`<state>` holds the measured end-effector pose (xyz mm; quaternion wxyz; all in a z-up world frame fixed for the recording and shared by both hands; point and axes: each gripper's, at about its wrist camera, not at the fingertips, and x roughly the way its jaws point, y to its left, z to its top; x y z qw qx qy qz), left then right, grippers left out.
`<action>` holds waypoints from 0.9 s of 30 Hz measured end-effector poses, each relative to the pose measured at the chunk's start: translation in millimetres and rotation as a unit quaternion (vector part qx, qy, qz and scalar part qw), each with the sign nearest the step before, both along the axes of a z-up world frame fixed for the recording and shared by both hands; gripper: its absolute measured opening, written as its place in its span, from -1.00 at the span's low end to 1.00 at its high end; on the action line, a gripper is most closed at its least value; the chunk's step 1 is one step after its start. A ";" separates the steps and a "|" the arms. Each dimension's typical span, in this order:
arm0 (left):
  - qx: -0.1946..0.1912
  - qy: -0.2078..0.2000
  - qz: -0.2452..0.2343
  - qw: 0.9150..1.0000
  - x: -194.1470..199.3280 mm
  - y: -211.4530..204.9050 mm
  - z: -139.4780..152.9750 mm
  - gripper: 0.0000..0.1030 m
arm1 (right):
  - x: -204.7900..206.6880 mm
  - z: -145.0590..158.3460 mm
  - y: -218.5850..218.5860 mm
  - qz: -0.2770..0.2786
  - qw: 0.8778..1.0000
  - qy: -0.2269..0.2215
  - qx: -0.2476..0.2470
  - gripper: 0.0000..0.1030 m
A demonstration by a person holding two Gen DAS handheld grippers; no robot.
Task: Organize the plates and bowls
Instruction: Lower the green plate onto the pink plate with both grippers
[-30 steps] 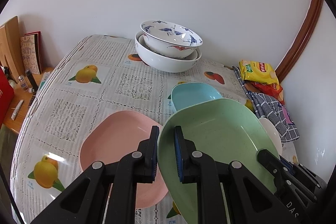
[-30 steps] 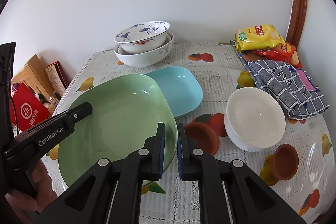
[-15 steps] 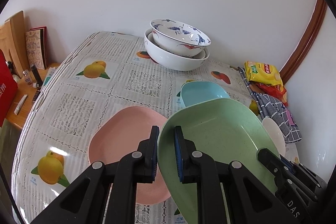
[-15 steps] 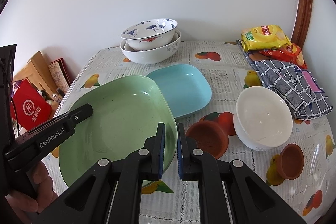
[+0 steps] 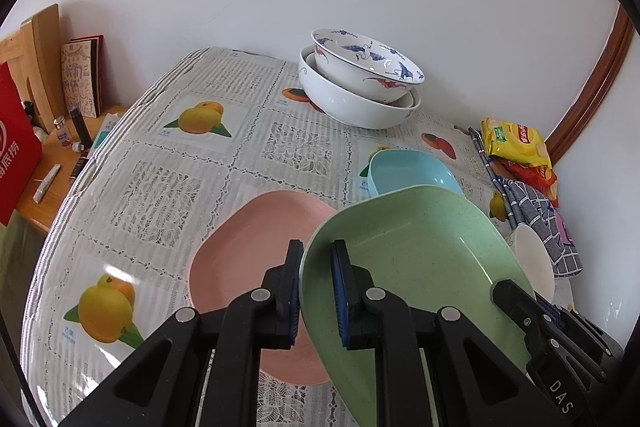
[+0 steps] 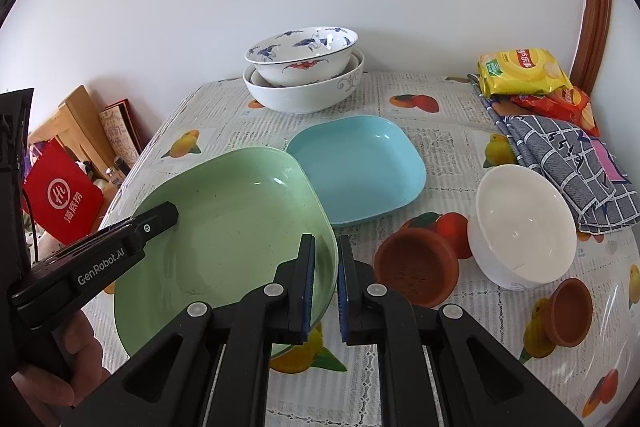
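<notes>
Speckled green squarish plastic plate [image 5: 416, 259], rim pinched by left gripper [image 5: 317, 293] and right gripper [image 6: 325, 281], tilted over pink squarish plate [image 5: 248, 247].

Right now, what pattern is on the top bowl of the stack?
Blue birds with red motifs on white: the top bowl, clearest in the right wrist view.

In the left wrist view the stacked bowls [image 5: 360, 83] have slid from upper centre toward the upper right, and more of the pink plate [image 5: 256, 251] shows at lower centre; in the right wrist view the white bowl [image 6: 522, 223] has drifted rightward.
</notes>
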<state>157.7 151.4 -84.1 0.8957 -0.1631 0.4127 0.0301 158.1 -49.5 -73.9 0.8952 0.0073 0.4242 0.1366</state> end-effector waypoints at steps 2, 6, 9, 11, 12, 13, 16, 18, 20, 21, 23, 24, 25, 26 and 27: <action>0.000 0.003 0.004 1.000 -1.3 2.4 -2.3 -0.73 | 0.8 -1.9 2.8 0.004 1.000 0.002 0.001 -0.80; 0.004 0.010 0.012 1.000 -4.4 8.0 -7.1 -0.73 | 1.7 -6.5 9.6 0.012 1.000 0.006 -0.002 -0.80; -0.001 0.017 0.019 1.000 -7.2 14.8 -12.0 -0.73 | 1.5 -10.3 16.0 0.021 1.000 0.010 -0.004 -0.80; -0.001 0.021 0.027 0.999 -9.5 20.2 -15.2 -0.73 | 0.7 -14.3 22.0 0.029 0.999 0.015 -0.005 -0.80; -0.001 0.024 0.030 0.999 -10.5 23.0 -17.3 -0.73 | 0.2 -16.3 25.1 0.032 0.999 0.016 -0.007 -0.80; -0.003 0.028 0.035 0.999 -11.5 26.2 -19.4 -0.73 | -0.1 -18.4 28.4 0.037 0.999 0.018 -0.009 -0.80; -0.002 0.036 0.046 0.998 -15.1 34.0 -24.2 -0.73 | 0.1 -24.3 35.8 0.048 0.999 0.025 -0.007 -0.80; -0.002 0.039 0.052 0.998 -16.8 38.9 -26.3 -0.73 | 0.8 -27.0 41.1 0.055 0.998 0.027 -0.009 -0.80; -0.006 0.041 0.058 0.997 -16.8 44.3 -27.7 -0.73 | 2.0 -28.4 46.7 0.064 0.998 0.026 -0.013 -0.80; -0.007 0.042 0.061 0.997 -16.4 46.8 -28.3 -0.73 | 2.8 -28.8 49.0 0.067 0.997 0.026 -0.015 -0.80; -0.007 0.043 0.066 0.997 -15.1 49.8 -29.4 -0.73 | 4.9 -30.1 53.6 0.072 0.997 0.025 -0.020 -0.80; -0.007 0.044 0.068 0.997 -14.3 50.8 -29.9 -0.73 | 5.9 -30.9 55.5 0.074 0.997 0.025 -0.024 -0.80; -0.007 0.045 0.069 0.997 -13.1 51.5 -30.7 -0.73 | 7.3 -31.6 56.4 0.074 0.997 0.024 -0.025 -0.80; -0.008 0.046 0.070 0.996 -12.2 52.1 -31.2 -0.73 | 9.1 -32.2 56.6 0.075 0.997 0.025 -0.025 -0.80; -0.007 0.046 0.070 0.996 -11.3 52.1 -31.6 -0.73 | 10.9 -32.7 56.5 0.075 0.997 0.026 -0.024 -0.80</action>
